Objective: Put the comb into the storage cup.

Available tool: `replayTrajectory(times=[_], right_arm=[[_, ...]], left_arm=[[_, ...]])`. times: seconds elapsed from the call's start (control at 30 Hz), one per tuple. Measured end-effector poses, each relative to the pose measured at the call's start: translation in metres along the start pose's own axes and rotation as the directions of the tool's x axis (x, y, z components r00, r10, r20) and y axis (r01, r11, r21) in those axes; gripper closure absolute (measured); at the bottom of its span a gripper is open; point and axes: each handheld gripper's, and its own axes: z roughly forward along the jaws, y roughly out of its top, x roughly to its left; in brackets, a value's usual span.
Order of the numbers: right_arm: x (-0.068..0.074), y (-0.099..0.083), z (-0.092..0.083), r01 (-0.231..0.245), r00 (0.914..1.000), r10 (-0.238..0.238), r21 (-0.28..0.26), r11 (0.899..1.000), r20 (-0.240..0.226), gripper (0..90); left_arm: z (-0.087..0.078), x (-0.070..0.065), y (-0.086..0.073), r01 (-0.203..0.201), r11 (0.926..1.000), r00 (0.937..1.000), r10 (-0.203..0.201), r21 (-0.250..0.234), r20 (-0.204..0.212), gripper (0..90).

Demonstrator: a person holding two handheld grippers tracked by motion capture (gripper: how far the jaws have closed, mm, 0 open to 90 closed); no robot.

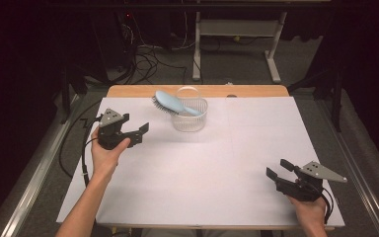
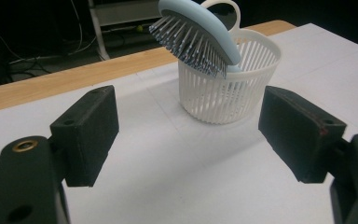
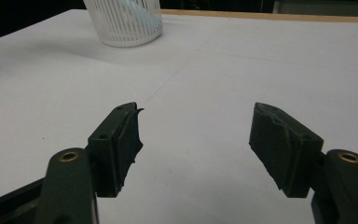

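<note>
- Wooden desk [image 1: 256,91], its bare edge showing along the far side.
- Covered nearly to every edge by a white sheet [image 1: 202,168], flat, with faint fold lines.
- On the sheet, near the far edge and left of centre: 1 white slatted basket [image 1: 189,121], upright.
- Propped in the basket: 1 light-blue hairbrush [image 1: 173,103], tilted, bristle head sticking out over the rim to the left.
</note>
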Motion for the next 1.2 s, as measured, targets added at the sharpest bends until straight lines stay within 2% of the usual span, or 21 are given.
replayTrajectory(times=[1.2], right_arm=[[0.000, 0.000, 0.000, -0.001, 1.0000, 0.001, -0.002, 1.000, 0.002, 33.8]], left_arm=[[-0.009, -0.002, -0.020, 0.012, 0.9999, 0.9997, -0.012, -0.006, 0.021, 21.2]])
